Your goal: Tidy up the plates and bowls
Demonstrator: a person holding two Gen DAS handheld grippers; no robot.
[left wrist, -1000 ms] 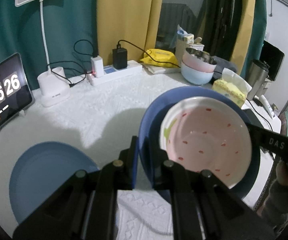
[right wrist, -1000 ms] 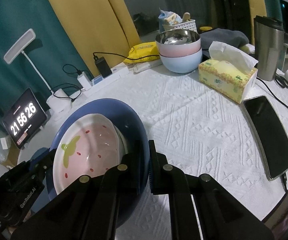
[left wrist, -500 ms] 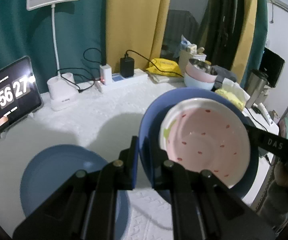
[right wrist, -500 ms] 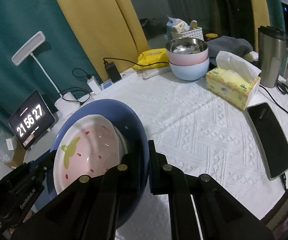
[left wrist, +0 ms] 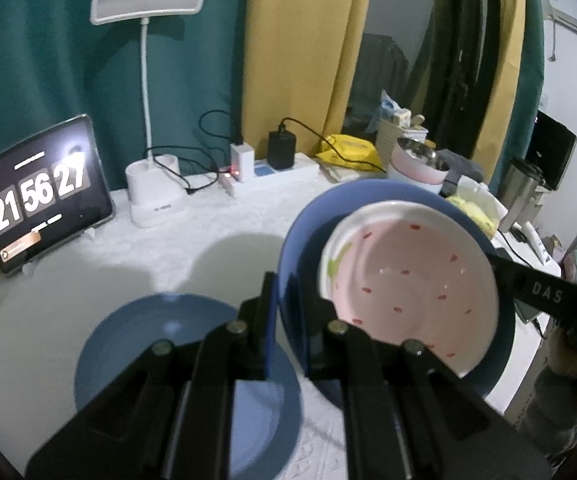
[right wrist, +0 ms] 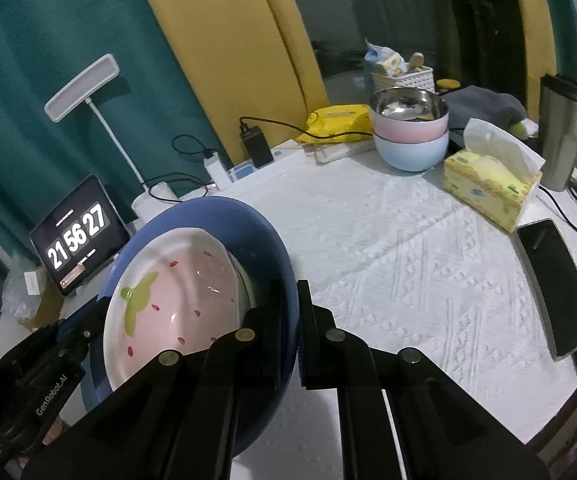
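Left wrist view: left gripper [left wrist: 288, 312] clamped on near rim of blue bowl [left wrist: 304, 232], held above table. Pink strawberry dish [left wrist: 408, 280] nested inside bowl. Blue plate [left wrist: 148, 340] flat on tablecloth [left wrist: 128, 256], below and left of jaws; likely set-down target.

Right wrist view: right gripper [right wrist: 290, 320] clamped on opposite rim of blue bowl [right wrist: 256, 240]. Bowl tilted, spans between both grippers. Stacked bowls [right wrist: 410, 136] far across table, well apart.
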